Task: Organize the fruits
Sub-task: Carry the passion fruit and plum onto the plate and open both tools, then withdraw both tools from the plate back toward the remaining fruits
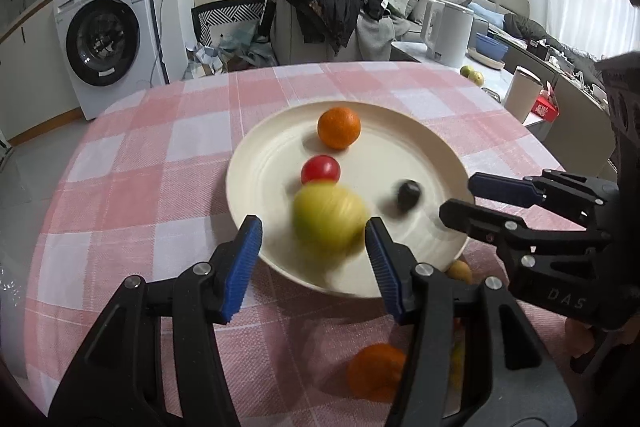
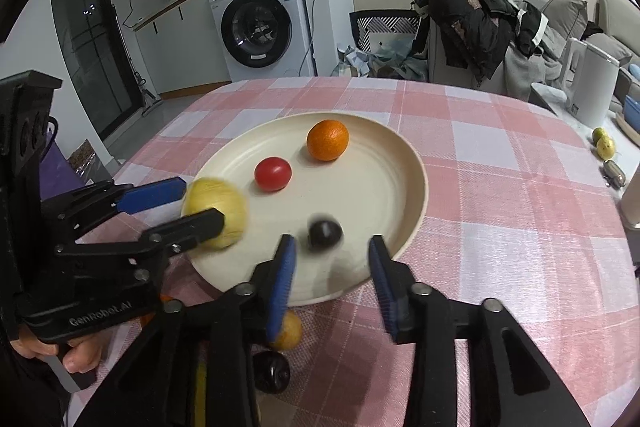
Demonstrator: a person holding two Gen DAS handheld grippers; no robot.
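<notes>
Both tools stand at the near rim of the cream plate, which sits toward the middle of the checked surface.

Left hand-held gripper: jaws spread wide, holding nothing. The yellow-green fruit lies blurred between its fingertips on the plate's near-left rim; whether it touches either pad cannot be told.

Right hand-held gripper: jaws likewise wide apart and empty. The small dark fruit sits blurred just beyond its fingertips, inside the plate's near edge.

Also on the plate: an orange toward the far side and a red tomato near the centre, the tomato just beside the yellow-green fruit.

Not yet on the plate, at the near edge of the surface: a second orange, a small tan fruit and a dark fruit.

Risks, as judged:
- The blur suggests both near fruits are unsettled; round pieces this close to the shallow rim could roll off.
- The yellow-green fruit may knock the tomato.
- The grippers work close together and could collide.
- Fruits under the tools are partly hidden and may be nudged off the near edge.
</notes>
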